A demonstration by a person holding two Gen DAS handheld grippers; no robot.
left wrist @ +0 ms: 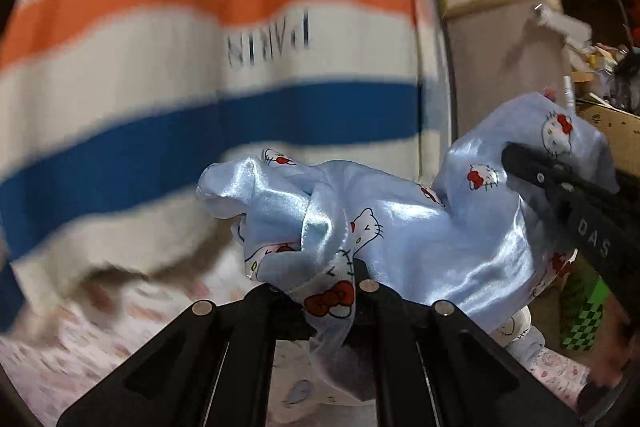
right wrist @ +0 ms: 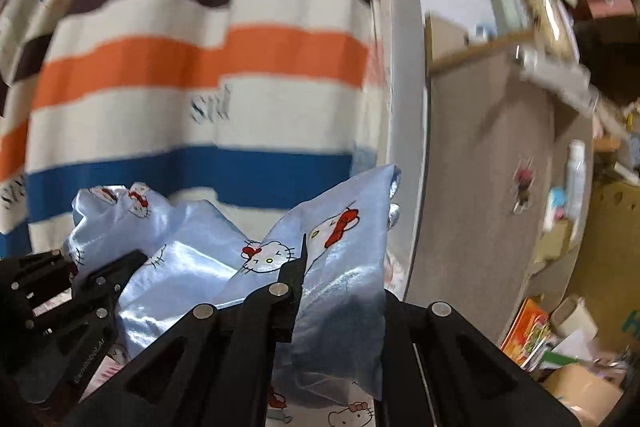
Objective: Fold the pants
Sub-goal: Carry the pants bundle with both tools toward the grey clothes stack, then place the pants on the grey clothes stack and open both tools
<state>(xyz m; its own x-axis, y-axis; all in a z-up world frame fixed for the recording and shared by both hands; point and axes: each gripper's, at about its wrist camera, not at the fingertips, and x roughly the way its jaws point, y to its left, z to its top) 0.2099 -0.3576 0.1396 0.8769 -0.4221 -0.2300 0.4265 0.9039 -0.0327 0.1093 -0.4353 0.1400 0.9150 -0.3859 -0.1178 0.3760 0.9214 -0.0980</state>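
The pants (left wrist: 400, 227) are light blue satin with a cartoon cat print, lifted and bunched between both grippers. In the left wrist view my left gripper (left wrist: 328, 301) is shut on a fold of the pants at the bottom centre. My right gripper (left wrist: 516, 159) comes in from the right, its tip buried in the cloth. In the right wrist view my right gripper (right wrist: 340, 287) is shut on another part of the pants (right wrist: 192, 259); the cloth covers its right finger. The left gripper (right wrist: 80, 279) shows at the lower left, against the fabric.
A hanging striped cloth (left wrist: 160, 47) with orange, blue and brown bands fills the background (right wrist: 200, 67). A beige cabinet (right wrist: 480, 167) stands to the right, with clutter on the floor (right wrist: 528, 331) below it. A pale printed sheet (left wrist: 80, 347) lies underneath.
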